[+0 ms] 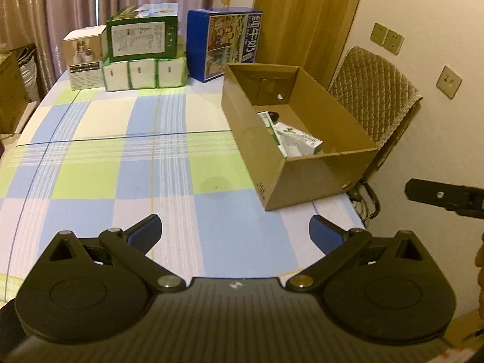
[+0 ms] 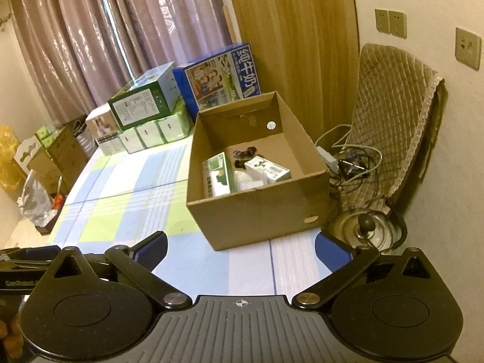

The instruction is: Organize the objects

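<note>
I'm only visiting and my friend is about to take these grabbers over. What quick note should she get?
Left gripper: open, empty, above the checked tablecloth.
Right gripper: open, empty.
Open brown cardboard box sits at the table's right edge, with a few small green-and-white cartons already inside.
Left: possibly the stacked boxes at the far end by the curtain; nothing else loose on the cloth.
</note>
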The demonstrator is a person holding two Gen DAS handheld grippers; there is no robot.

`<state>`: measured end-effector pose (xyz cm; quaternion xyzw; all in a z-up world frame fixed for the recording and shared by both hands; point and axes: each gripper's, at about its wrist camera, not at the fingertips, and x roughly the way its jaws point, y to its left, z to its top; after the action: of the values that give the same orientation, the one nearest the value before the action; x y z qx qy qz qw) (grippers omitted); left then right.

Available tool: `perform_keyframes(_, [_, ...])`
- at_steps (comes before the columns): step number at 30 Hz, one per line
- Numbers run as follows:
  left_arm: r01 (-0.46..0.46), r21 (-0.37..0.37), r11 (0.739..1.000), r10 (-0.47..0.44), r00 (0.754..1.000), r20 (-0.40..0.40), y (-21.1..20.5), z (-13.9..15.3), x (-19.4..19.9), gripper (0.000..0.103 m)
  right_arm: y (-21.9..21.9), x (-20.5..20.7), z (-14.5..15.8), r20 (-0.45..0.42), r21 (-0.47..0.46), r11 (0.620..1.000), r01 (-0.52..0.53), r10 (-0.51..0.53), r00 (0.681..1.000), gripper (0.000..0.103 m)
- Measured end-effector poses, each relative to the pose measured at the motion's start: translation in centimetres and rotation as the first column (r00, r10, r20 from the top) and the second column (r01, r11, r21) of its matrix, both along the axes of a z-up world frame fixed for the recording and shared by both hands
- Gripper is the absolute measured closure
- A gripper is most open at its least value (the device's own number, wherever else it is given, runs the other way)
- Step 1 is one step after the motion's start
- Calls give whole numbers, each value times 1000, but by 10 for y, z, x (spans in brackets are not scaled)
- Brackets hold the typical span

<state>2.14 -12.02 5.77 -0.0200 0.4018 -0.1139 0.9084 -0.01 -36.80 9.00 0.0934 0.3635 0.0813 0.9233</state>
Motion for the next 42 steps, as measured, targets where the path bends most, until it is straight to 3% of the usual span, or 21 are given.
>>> perform_keyframes(8, [-9, -5, 1000, 9, 1000, -2, 3, -2, -13, 1, 15, -15, -6, -14, -74, 997, -20, 19, 1000, 2])
perform_keyframes(42, [-3, -22, 1000, 2, 1000, -13, -7, -5, -19, 1, 13, -21, -21, -49, -90, 996, -9, 5, 999, 2])
